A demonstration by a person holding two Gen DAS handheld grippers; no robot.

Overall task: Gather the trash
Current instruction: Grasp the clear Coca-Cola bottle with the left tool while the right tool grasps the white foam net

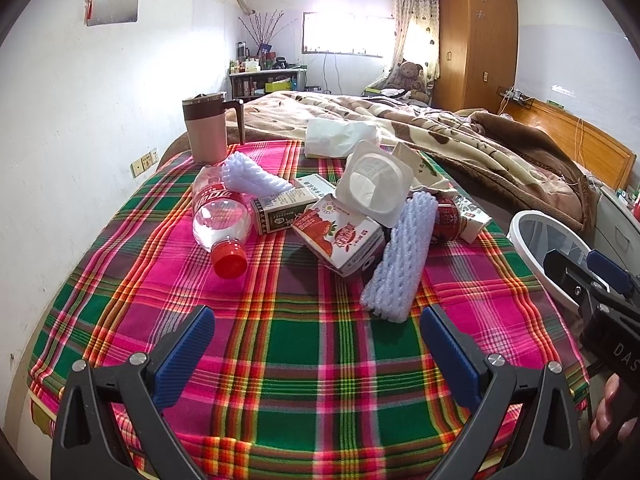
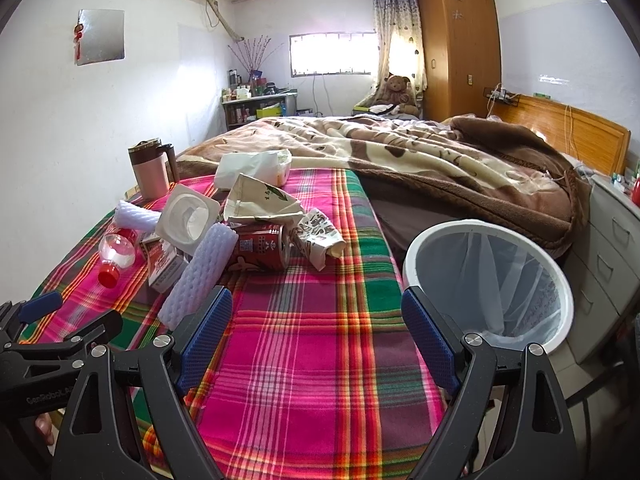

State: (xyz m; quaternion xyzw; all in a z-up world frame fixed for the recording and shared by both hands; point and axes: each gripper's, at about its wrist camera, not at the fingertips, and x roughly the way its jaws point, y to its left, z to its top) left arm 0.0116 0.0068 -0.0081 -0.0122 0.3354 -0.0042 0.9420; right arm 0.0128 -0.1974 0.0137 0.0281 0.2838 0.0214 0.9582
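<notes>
The left gripper (image 1: 318, 344) and right gripper (image 2: 316, 336), both blue-padded, hang spread wide and empty over the bright plaid cloth (image 1: 312, 360). Ahead lies a white ribbed foam sleeve (image 1: 400, 256), then the pile: a red-capped clear plastic bottle (image 1: 220, 220), a red-and-white juice carton (image 1: 340, 236) and a dented red can (image 2: 260, 250). The white lined wastebasket (image 2: 490, 280) stands beside the right gripper. Collection seems unstarted; the next move likely calls for closing on the foam sleeve.

Both wrist cameras sit low over the plaid cloth (image 1: 312, 344), facing the window; they share the trash pile, seemingly nearer the left view.
</notes>
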